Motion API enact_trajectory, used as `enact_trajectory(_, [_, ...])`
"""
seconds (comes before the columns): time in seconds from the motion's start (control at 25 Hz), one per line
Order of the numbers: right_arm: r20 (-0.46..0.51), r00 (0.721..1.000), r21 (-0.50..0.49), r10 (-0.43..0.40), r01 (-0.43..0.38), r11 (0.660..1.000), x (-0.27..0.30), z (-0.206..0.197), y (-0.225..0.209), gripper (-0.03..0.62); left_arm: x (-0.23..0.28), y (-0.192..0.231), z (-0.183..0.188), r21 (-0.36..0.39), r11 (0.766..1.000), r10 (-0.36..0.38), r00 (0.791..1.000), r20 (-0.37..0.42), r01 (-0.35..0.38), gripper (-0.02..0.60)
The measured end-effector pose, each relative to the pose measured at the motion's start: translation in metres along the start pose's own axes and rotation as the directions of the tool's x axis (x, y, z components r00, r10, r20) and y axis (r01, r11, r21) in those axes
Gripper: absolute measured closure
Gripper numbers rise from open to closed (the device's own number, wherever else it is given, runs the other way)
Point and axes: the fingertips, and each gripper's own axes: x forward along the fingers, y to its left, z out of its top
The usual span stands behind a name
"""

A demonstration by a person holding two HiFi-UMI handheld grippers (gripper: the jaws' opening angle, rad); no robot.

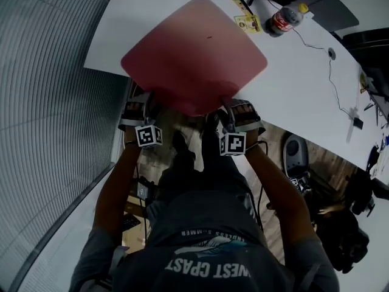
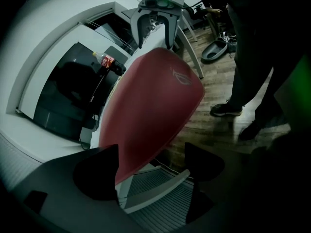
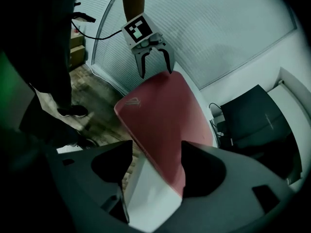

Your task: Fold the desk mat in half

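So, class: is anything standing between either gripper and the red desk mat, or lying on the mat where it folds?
Nothing visible. The desk mat has its near corners between the open jaws of the left gripper and right gripper. Its top is bare; the bottle is beyond it.

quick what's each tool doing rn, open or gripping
Left tool: open, desk mat edge between the jaws, unclamped.
Right tool: open, desk mat edge between the jaws, unclamped.
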Motion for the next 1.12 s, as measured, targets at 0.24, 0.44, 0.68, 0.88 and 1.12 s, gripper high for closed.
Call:
enact_trajectory(0.24, [0.006, 1.0, -0.038, -0.029, 0.03, 0.999, 0.014, -0.002, -0.004, 0.281, 0.01, 0.001, -0.001, -0.014, 0.999, 0.035, 0.999, -0.003, -0.035, 0.153])
enact_trajectory(0.44, [0.039, 0.999, -0.05, -0.003, 0.005, 0.999, 0.01, 0.0, 0.002, 0.354, 0.01, 0.003, 0.001, -0.036, 0.998, 0.059, 0.998, 0.02, -0.058, 0.155])
enact_trajectory(0.68, [0.115, 0.993, -0.017, -0.021, 0.023, 1.0, -0.012, 0.007, -0.002, 0.5, -0.001, 0.019, 0.009, -0.042, 0.997, 0.067, 0.994, 0.081, -0.064, 0.23])
enact_trajectory(0.88, [0.136, 0.988, 0.067, -0.066, 0.057, 0.996, -0.022, 0.009, -0.021, 0.549, -0.015, 0.024, 0.019, -0.02, 0.998, 0.056, 0.987, 0.149, -0.054, 0.329])
enact_trajectory(1.12, [0.152, 0.982, 0.155, -0.115, 0.092, 0.984, -0.029, 0.01, -0.054, 0.553, -0.04, 0.048, 0.025, -0.067, 0.994, 0.1, 0.975, 0.197, -0.088, 0.531])
